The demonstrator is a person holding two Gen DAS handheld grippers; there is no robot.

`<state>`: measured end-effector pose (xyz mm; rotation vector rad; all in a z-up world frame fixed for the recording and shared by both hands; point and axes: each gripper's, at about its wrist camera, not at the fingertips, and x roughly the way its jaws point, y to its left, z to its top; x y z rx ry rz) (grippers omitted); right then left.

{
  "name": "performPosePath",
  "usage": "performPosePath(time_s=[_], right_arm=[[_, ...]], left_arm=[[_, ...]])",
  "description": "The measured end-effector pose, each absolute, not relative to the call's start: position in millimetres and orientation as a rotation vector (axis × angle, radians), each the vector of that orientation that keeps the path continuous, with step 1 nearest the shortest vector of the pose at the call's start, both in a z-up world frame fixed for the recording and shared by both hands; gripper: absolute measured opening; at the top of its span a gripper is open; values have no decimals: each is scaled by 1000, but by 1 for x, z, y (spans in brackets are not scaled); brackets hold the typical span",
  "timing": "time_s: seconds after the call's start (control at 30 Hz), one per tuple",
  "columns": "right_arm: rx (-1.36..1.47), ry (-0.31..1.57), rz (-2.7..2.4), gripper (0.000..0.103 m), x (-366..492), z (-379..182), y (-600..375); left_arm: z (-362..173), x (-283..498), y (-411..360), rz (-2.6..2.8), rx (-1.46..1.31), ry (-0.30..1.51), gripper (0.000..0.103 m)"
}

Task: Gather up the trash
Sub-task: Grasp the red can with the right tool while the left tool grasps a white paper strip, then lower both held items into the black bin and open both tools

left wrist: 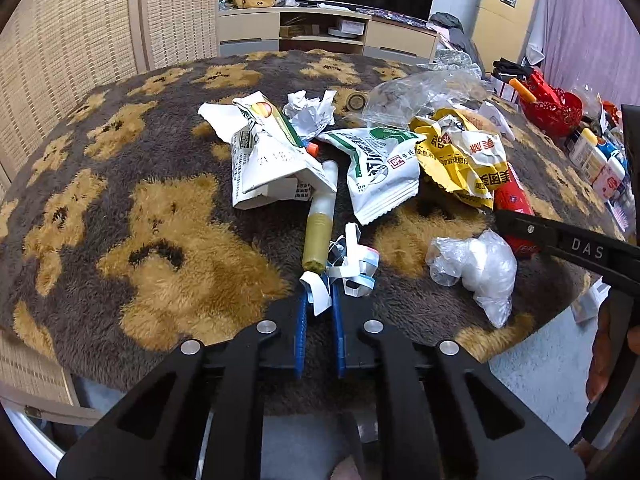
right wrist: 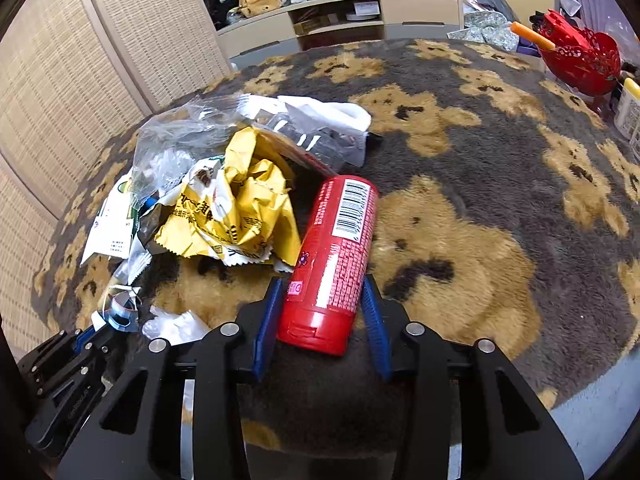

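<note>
My left gripper [left wrist: 320, 292] is shut on a crumpled white-and-blue paper strip [left wrist: 352, 268] at the near edge of the trash pile. My right gripper [right wrist: 322, 284] is shut on the lower end of a red cylindrical bottle [right wrist: 336, 240], which lies on the plush cover with a blue pad against each side. Beside the bottle lies a yellow wrapper [right wrist: 232, 208]. The pile also holds a white-green pouch [left wrist: 380, 168], a crushed white box [left wrist: 272, 160], a small yellowish bottle [left wrist: 320, 224], a paper ball [left wrist: 310, 112] and crumpled clear plastic [left wrist: 476, 268].
The round table carries a brown bear-pattern plush cover [left wrist: 160, 220]. A red basket [right wrist: 580, 56] and small bottles [left wrist: 596, 156] stand at its right edge. A clear bag [left wrist: 420, 92] lies behind the pile. Woven screens stand on the left, a TV cabinet [left wrist: 320, 28] behind.
</note>
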<state>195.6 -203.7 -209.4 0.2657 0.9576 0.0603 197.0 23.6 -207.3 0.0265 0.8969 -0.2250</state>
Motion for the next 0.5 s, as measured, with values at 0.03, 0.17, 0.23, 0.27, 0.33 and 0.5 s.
performPosePath(time_s=[0.03,0.17,0.23,0.27,0.33,0.5], right_arm=[[266,953,56,40,194,-208,-207],[254,949,46,38,184,-205,-217],[244,954,44,37,179,-205,-220],[238,959,44,37,176,-206,-222],[233,974,51,37,169,-210,-225],[224,979,83,36,145,-207,-230]], left_arm=[[-206,195,22,-221,31,897,7],[-202,185,19,-213,41,895,6],[-201,178,17,-208,48,898,5],[-201,174,16,-207,50,900,5],[-201,166,16,-205,52,907,5],[-200,144,14,-202,45,915,5]])
